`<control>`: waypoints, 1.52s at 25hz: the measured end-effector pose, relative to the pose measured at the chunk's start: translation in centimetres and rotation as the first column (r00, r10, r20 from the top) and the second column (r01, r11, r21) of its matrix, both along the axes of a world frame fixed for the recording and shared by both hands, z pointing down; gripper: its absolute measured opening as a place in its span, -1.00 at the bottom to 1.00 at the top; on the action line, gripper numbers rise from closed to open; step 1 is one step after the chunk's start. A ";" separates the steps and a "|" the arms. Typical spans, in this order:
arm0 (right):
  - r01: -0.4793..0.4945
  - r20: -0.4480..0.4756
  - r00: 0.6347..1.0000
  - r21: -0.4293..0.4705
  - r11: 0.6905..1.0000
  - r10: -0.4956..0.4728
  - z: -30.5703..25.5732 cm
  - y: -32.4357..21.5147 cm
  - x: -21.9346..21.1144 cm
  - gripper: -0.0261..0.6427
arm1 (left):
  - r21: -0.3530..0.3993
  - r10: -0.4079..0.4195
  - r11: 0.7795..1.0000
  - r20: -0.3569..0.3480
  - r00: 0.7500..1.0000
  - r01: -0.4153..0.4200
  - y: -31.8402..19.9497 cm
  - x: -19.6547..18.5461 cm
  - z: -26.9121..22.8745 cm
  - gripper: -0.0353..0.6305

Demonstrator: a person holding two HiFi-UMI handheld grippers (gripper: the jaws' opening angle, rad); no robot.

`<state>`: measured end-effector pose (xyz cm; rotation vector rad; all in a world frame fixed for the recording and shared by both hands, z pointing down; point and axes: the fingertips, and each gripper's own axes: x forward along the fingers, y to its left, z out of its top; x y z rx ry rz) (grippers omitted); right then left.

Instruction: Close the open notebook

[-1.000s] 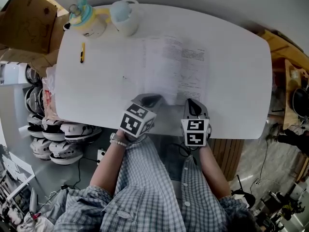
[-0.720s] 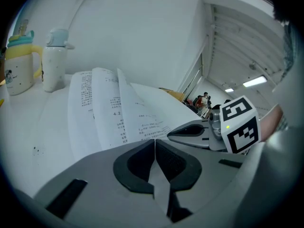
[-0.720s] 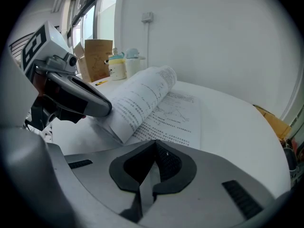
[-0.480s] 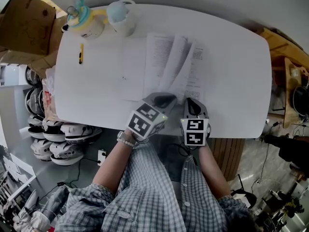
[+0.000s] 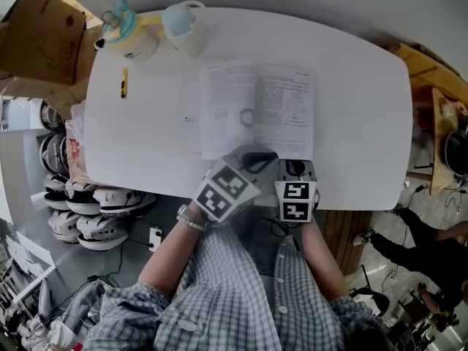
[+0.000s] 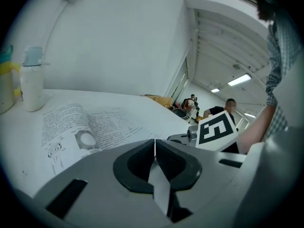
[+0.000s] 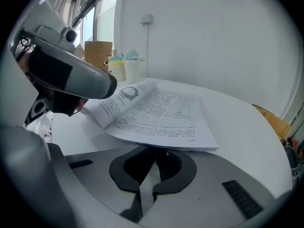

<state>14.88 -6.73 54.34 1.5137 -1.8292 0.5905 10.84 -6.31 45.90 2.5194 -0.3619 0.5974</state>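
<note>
The open notebook lies flat on the white table, showing two printed pages. In the right gripper view the notebook has its left pages arched up. My left gripper hovers over the notebook's near edge with its jaws shut. In its own view the left gripper shows only a thin pale line between the pads, and I cannot tell if a sheet is nipped there. My right gripper rests at the near right corner, also shut. In its own view the right gripper has its tips right at the page edge.
At the table's far left stand a yellow-and-teal bottle and a white jug, with a yellow pen near them. A cardboard box and stacked helmets sit beyond the left edge. A person sits at the lower right.
Pages that lay flat a second ago fanned up and have now settled onto a new spread. My left gripper moved right and upward, closer to the right gripper. The right gripper stayed put.
</note>
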 end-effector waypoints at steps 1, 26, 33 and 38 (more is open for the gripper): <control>-0.002 0.004 1.000 0.000 1.000 0.002 0.0 0.0 0.0 -0.87 | -0.018 -0.022 1.000 -0.010 1.000 0.022 0.0 -0.6 -0.1 -0.85; 0.056 0.029 0.998 0.012 0.998 -0.056 -0.1 -0.3 0.1 -0.86 | -0.617 -0.622 0.621 -0.014 0.783 0.483 0.8 -10.3 5.4 -0.29; 0.073 0.030 0.997 0.008 0.997 -0.073 -0.1 -0.3 -0.2 -0.87 | -0.703 -0.746 0.468 0.012 0.666 0.536 -1.2 -11.1 6.9 -0.24; 0.078 0.033 0.996 0.010 0.997 -0.078 -0.1 -0.2 -0.1 -0.87 | -0.763 -0.829 0.347 0.022 0.558 0.546 -2.5 -11.7 7.8 -0.24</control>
